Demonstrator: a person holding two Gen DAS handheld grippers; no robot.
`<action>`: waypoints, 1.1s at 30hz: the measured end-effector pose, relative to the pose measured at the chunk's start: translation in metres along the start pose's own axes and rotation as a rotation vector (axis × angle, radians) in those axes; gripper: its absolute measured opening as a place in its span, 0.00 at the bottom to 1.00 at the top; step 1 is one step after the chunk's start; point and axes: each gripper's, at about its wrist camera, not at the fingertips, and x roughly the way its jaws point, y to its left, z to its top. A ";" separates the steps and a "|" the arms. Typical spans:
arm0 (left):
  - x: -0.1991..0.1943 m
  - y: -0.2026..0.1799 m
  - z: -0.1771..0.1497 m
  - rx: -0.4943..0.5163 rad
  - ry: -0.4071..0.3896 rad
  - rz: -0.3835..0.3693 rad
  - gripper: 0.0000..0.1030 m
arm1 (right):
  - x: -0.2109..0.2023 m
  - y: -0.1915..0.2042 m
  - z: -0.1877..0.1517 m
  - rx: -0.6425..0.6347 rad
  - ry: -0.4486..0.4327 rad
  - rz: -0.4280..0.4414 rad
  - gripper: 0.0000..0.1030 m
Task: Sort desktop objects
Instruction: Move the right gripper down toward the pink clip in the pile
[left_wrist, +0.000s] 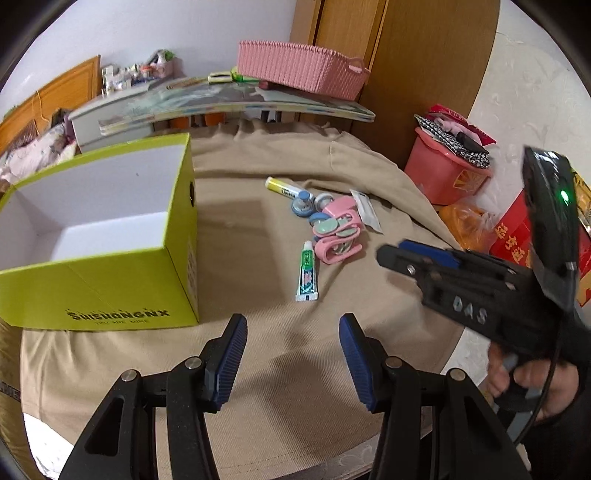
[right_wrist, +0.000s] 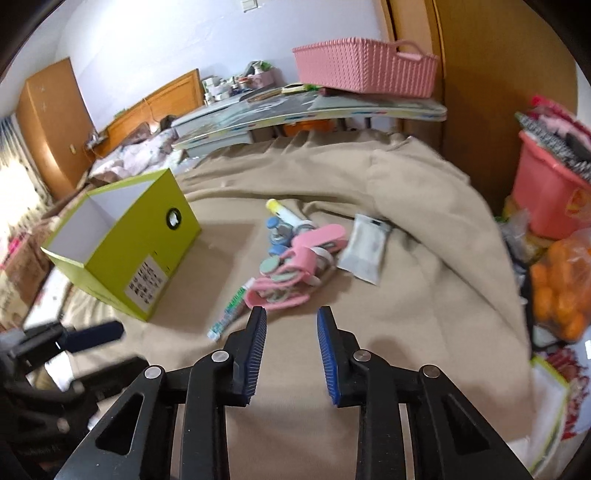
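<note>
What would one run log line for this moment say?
left gripper: open, empty | right gripper: open, empty | green box: empty | items: piled on cloth

"SUISHANGNX" on the green box (left_wrist: 110, 288); "DAS" on the right gripper (left_wrist: 391, 254).

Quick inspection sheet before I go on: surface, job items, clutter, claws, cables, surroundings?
Surface: beige cloth, wrinkled, covering the table.
Job's things: green box open and empty; beside it a pile of pink clips, yellow tube, toothpaste tube, white sachet.
Clutter: nothing seen on the cloth beyond the pile.
Claws: left claw open, empty; right claw open, empty, near the pile.
Cables: black cable hanging from the right claw's handle.
Surroundings: pink basket on stacked boards, pink bin, bag of oranges.
</note>
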 end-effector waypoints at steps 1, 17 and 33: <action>0.001 0.001 0.000 0.002 0.004 0.003 0.52 | 0.004 -0.001 0.002 0.010 0.006 0.022 0.29; 0.012 0.008 -0.001 0.000 0.031 -0.011 0.51 | 0.040 -0.007 0.022 0.104 0.044 0.035 0.28; 0.012 0.009 -0.001 -0.011 0.038 -0.025 0.51 | 0.029 0.008 0.015 -0.016 0.055 0.039 0.04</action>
